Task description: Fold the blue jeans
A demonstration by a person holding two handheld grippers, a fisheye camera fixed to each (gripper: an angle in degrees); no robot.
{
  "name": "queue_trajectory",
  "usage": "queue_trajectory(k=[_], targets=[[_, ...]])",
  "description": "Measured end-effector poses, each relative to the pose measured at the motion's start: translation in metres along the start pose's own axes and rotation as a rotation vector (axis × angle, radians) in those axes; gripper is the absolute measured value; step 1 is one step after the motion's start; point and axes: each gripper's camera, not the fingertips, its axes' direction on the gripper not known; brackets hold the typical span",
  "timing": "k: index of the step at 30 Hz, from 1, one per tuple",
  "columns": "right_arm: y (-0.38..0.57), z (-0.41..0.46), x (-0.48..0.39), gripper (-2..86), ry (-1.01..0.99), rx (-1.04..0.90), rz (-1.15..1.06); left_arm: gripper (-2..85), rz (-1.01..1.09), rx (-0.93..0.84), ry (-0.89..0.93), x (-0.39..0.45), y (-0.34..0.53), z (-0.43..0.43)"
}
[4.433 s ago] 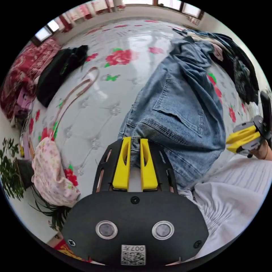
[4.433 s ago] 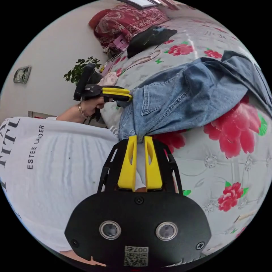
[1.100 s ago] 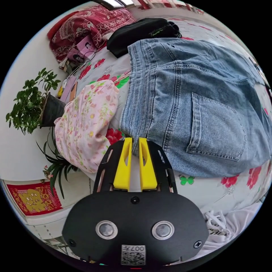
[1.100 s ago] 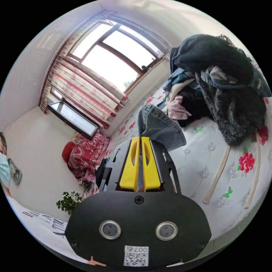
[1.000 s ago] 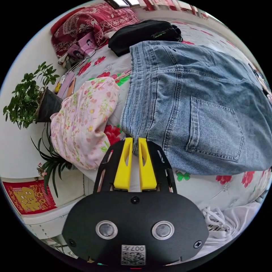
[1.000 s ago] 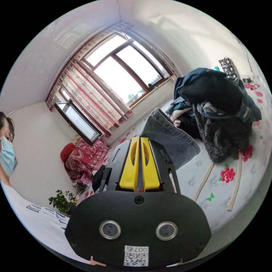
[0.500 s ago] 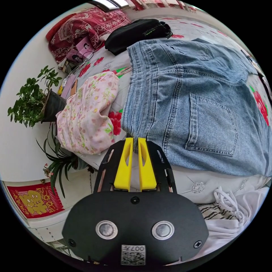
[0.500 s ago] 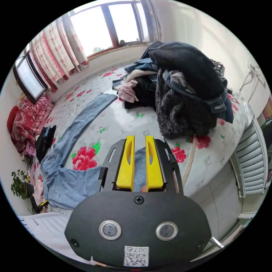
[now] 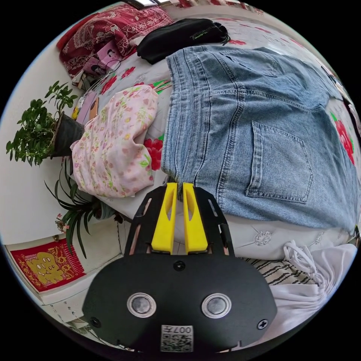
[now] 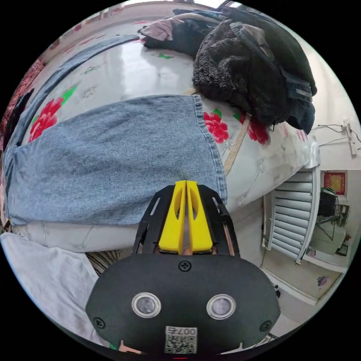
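The blue jeans (image 9: 244, 124) are lying spread flat on the flower-printed bed (image 10: 150, 75), seat side up with a back pocket showing, and running along the bed's near edge. In the left gripper view, the left gripper (image 9: 179, 187) is sitting at the corner of the waistband by the bed's edge, its yellow fingers (image 9: 164, 222) pinching the denim between their tips. In the right gripper view, the right gripper (image 10: 186, 184) is sitting at the hem end of a leg (image 10: 113, 158), near the bed's edge; its fingers (image 10: 173, 222) are pressed together, and whether any denim is caught between the tips cannot be told. A pink floral garment (image 9: 116, 146) is lying just beside the waistband, a black garment (image 9: 180, 34) beyond it, and a pile of dark clothes (image 10: 248, 71) is resting past the hem.
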Motion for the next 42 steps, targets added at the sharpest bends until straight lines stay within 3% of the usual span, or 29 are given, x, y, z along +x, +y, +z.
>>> queue_trajectory(k=[4, 9, 14, 20, 28, 34, 40, 42], targets=[[-0.013, -0.021, 0.007, 0.1, -0.019, 0.038, 0.082, 0.1, -0.037, 0.064, 0.030, -0.016, 0.031, -0.026], [-0.044, -0.076, -0.010, 1.7, -0.251, 0.223, 0.051, 0.4, -0.150, 0.176, 0.087, -0.050, 0.056, -0.074], [-0.122, -0.110, -0.070, 4.1, -0.431, 0.286, -0.088, 6.0, -0.103, 0.296, 0.145, -0.055, -0.003, -0.108], [-0.261, -0.162, -0.187, 6.1, -0.430, 0.365, -0.309, 8.7, 0.041, 0.387, 0.169, -0.034, -0.144, -0.120], [-0.449, -0.171, -0.332, 7.8, -0.407, 0.312, -0.466, 7.9, 0.145, 0.238, 0.131, 0.004, -0.302, -0.054], [-0.543, -0.113, -0.408, 8.2, -0.249, 0.130, -0.511, 6.9, 0.225, 0.281, 0.066, 0.020, -0.296, -0.033], [-0.554, -0.109, -0.394, 1.1, -0.301, 0.134, -0.438, 1.5, 0.232, 0.250, 0.104, 0.007, -0.296, -0.050], [-0.536, -0.135, -0.364, 0.3, -0.384, 0.251, -0.414, 0.4, 0.199, 0.294, 0.140, -0.005, -0.285, -0.075]])
